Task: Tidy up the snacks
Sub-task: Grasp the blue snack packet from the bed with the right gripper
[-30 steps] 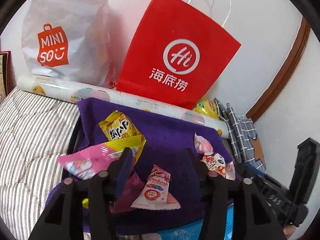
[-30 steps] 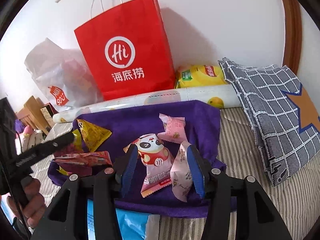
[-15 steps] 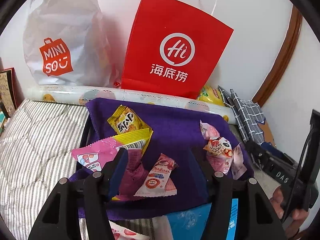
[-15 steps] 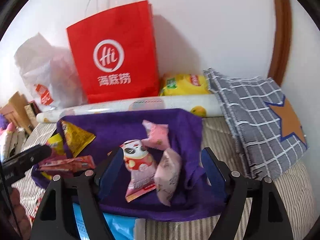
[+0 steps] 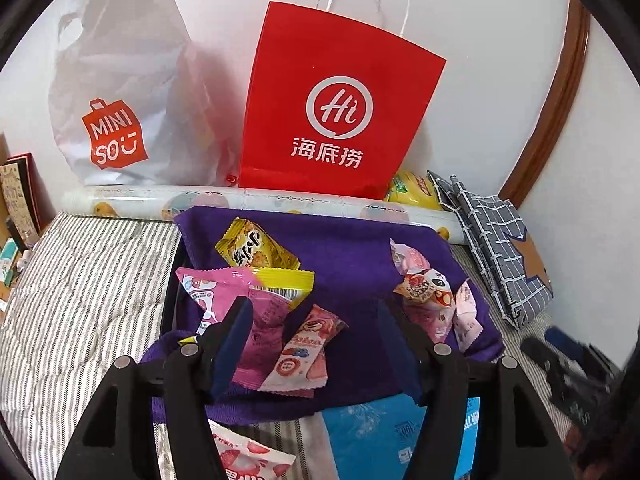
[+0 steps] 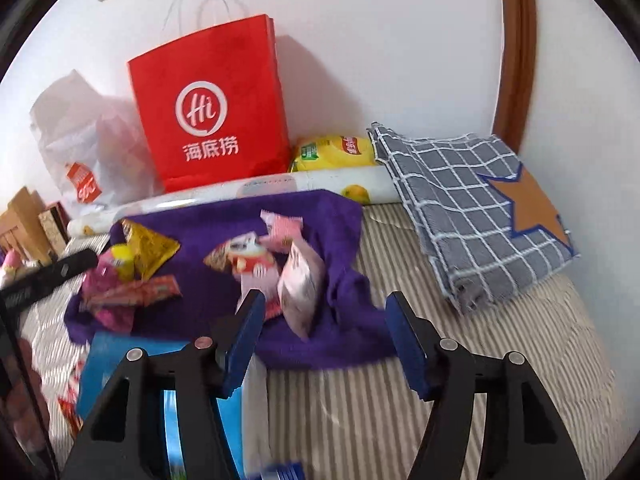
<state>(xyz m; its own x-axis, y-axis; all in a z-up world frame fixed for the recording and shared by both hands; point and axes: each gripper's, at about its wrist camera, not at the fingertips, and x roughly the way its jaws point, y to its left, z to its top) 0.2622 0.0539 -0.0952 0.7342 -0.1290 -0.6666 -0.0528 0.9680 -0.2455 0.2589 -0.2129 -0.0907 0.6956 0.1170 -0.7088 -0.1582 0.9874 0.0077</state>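
Observation:
A purple towel (image 5: pixel 344 248) lies on the striped bed with several snack packets on it. On its left are a yellow packet (image 5: pixel 256 250), a pink and yellow packet (image 5: pixel 244 292) and a pink strawberry packet (image 5: pixel 304 354). On its right lie a panda-print packet (image 5: pixel 426 290) and pale pink packets (image 6: pixel 300 284). My left gripper (image 5: pixel 316 336) is open and empty, just above the towel's near edge. My right gripper (image 6: pixel 324 340) is open and empty, over the towel's near right corner (image 6: pixel 352 320).
A red paper bag (image 5: pixel 336 112), a white Miniso bag (image 5: pixel 120 120) and a printed roll (image 5: pixel 260 202) stand along the wall. A yellow chip bag (image 6: pixel 332 152) and a folded checked cloth (image 6: pixel 464 200) lie at the right. A blue packet (image 5: pixel 372 436) lies near me.
Both grippers have pulled back from the towel. The right gripper opened wide, let go of the panda and pink packets and swung to the right. The left gripper stayed open.

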